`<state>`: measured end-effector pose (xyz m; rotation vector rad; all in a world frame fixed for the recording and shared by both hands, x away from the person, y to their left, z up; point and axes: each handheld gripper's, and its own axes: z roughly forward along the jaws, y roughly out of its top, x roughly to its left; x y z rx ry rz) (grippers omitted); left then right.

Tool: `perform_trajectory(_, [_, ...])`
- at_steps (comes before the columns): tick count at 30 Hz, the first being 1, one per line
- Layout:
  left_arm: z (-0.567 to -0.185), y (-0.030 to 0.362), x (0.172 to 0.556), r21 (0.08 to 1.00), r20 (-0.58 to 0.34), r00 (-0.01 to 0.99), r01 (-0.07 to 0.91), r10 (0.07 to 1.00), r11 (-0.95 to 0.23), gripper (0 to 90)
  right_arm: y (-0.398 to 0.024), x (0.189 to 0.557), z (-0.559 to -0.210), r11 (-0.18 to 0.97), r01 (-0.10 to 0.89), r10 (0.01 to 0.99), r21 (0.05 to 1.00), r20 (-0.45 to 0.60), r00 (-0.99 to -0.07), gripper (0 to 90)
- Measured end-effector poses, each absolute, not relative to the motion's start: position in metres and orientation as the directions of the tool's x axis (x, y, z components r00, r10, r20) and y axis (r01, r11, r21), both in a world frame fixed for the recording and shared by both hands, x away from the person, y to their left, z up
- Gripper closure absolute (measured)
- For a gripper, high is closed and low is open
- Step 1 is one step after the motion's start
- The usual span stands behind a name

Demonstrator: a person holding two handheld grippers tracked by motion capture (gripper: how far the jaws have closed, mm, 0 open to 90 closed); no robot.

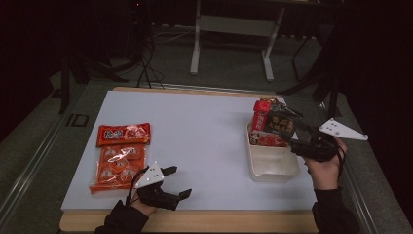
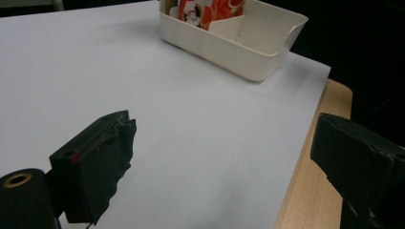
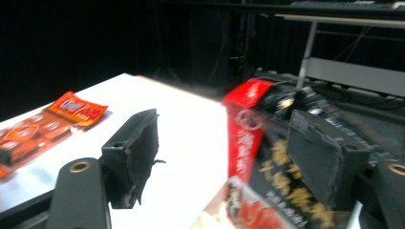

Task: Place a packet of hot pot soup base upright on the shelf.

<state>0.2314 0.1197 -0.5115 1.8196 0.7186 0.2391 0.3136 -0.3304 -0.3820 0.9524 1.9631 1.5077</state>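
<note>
The right gripper [image 1: 298, 138] is hovering at the far right of the table, just beside the dark snack packet with gold lettering [image 1: 281, 122], which is standing upright in the far end of the white plastic bin [image 1: 272, 168]. Its jaws are gaping wide with nothing pinched between them; in the right gripper view the dark packet [image 3: 282, 191] is sitting just past the right jaw, apart from the pads, blurred but showing gold characters on black. A red packet [image 1: 261, 115] is standing next to it in the same bin, with a red-and-white pack [image 1: 267, 140] lying at their feet. The near end of the bin is bare.

The left gripper [image 1: 176, 181] is resting over the near left of the white table sheet [image 1: 195, 136], jaws spread wide and holding nothing. Well apart from the bin, on the left side, a red flat packet [image 1: 123, 133] and an orange multipack of small sachets [image 1: 118, 163] are lying flat, touching each other.
</note>
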Motion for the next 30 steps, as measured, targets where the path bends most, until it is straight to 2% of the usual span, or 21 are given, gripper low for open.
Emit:
perform_trajectory(4, [-0.508, 0.122, 0.231, 0.91, -0.176, 0.796, 0.356, 0.579, -0.213, 7.7, -0.319, 0.302, -0.393, 0.152, 0.246, 0.736, 0.957, 0.056, -0.675, 13.0])
perform_trajectory(11, [-0.504, 0.122, 0.23, 0.902, -0.193, 0.811, 0.368, 0.553, -0.226, 7.8, -0.304, 0.287, -0.409, 0.151, 0.271, 0.687, 0.951, 0.097, -0.721, 12.0])
perform_trajectory(16, [-0.499, 0.126, 0.232, 0.896, -0.199, 0.813, 0.377, 0.548, -0.233, 8.9, -0.294, 0.276, -0.417, 0.186, 0.265, 0.653, 0.946, 0.083, -0.753, 13.5])
perform_trajectory(22, [-0.491, 0.138, 0.236, 0.895, -0.212, 0.793, 0.393, 0.571, -0.213, 9.1, -0.289, 0.267, -0.426, 0.216, 0.264, 0.612, 0.94, 0.081, -0.787, 14.6])
perform_trajectory(30, [-0.475, 0.167, 0.24, 0.895, -0.192, 0.748, 0.4, 0.635, -0.2, 12.1, -0.287, 0.258, -0.428, 0.22, 0.267, 0.612, 0.938, 0.081, -0.787, 14.6])
